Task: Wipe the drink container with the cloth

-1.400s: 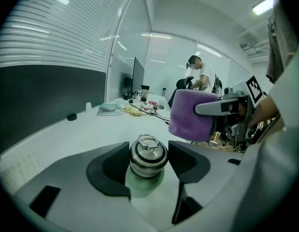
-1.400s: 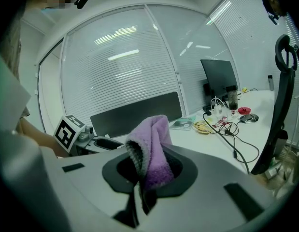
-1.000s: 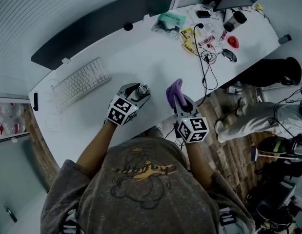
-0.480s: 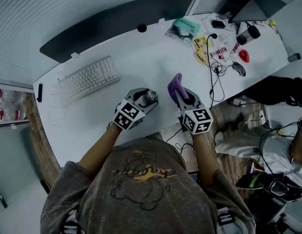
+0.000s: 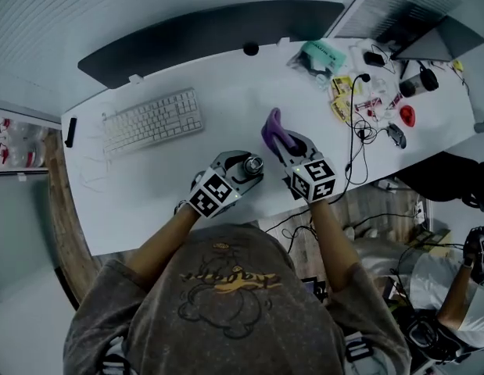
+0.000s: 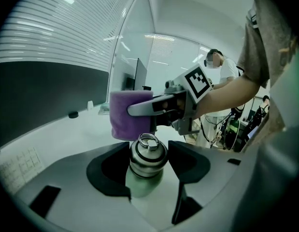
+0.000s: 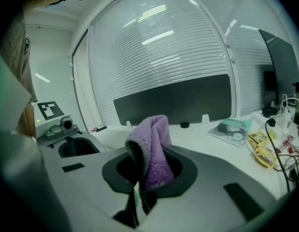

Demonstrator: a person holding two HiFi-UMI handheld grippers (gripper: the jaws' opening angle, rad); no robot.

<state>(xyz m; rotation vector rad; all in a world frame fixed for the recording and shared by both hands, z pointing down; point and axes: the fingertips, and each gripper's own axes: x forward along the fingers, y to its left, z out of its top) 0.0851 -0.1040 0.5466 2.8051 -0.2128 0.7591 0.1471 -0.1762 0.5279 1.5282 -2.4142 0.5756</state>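
Observation:
A metal drink bottle (image 6: 147, 163) with a ringed steel cap sits between the jaws of my left gripper (image 6: 148, 170), which is shut on it; in the head view the bottle's cap (image 5: 252, 164) shows at the tip of the left gripper (image 5: 243, 170). My right gripper (image 7: 148, 182) is shut on a purple cloth (image 7: 151, 156) that stands up out of its jaws. In the head view the cloth (image 5: 273, 130) sticks out past the right gripper (image 5: 287, 145), just right of the bottle and apart from it. The left gripper view shows the cloth (image 6: 130, 116) hanging just behind the cap.
A white keyboard (image 5: 152, 120) lies at the left of the white desk (image 5: 218, 92). A dark monitor base (image 5: 202, 33) runs along the far edge. Cables, packets and small items (image 5: 367, 92) clutter the right end. A second person (image 6: 221, 71) stands to the right.
Both grippers have stayed side by side, holding bottle and cloth as before. The head camera has shifted, so the desk items slid right and down in view.

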